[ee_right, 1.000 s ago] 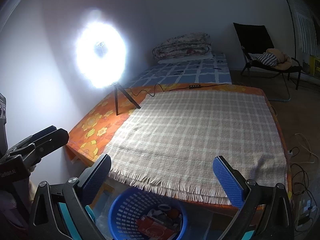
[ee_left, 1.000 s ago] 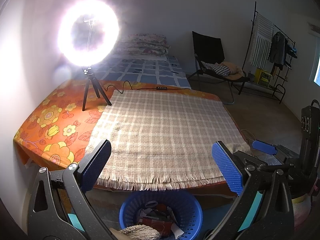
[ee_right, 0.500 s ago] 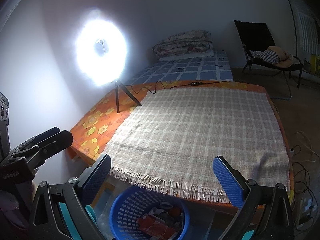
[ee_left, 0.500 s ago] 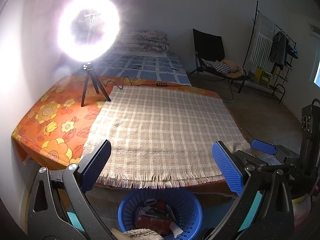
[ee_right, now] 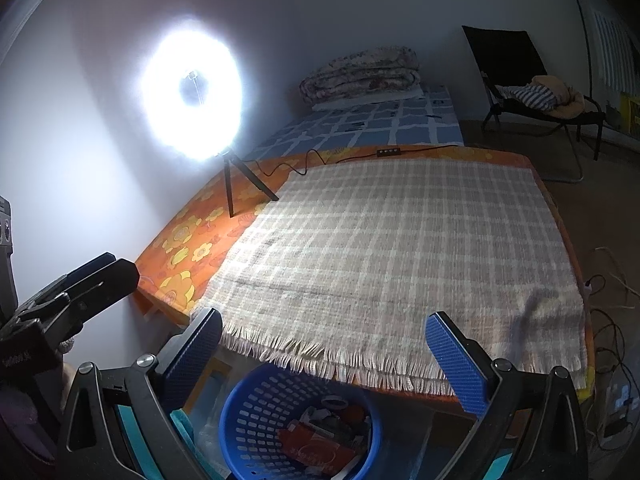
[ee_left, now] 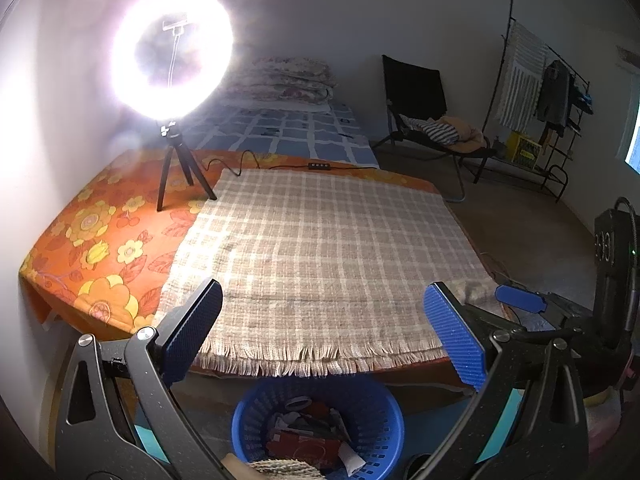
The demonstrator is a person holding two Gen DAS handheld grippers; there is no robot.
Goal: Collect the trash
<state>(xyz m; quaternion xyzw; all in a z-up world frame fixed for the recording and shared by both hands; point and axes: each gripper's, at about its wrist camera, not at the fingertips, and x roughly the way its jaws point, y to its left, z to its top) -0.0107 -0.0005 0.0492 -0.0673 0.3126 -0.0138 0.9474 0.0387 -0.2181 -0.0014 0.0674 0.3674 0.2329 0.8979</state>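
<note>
Both tongs hovering released above the trash basket.
The left gripper (ee_left: pixel 322 338) and right gripper (ee_right: pixel 324 354) are gaping empty over the round blue perforated plastic basket (ee_right: pixel 256 404) holding the crumpled paper trash (ee_left: pixel 308 436).

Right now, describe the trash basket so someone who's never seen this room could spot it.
Find the bed with the checked blanket. On the floor below its fringed near edge stands the basket: round, blue, with slotted plastic walls, and the only container there holding wrappers and paper scraps.
</note>
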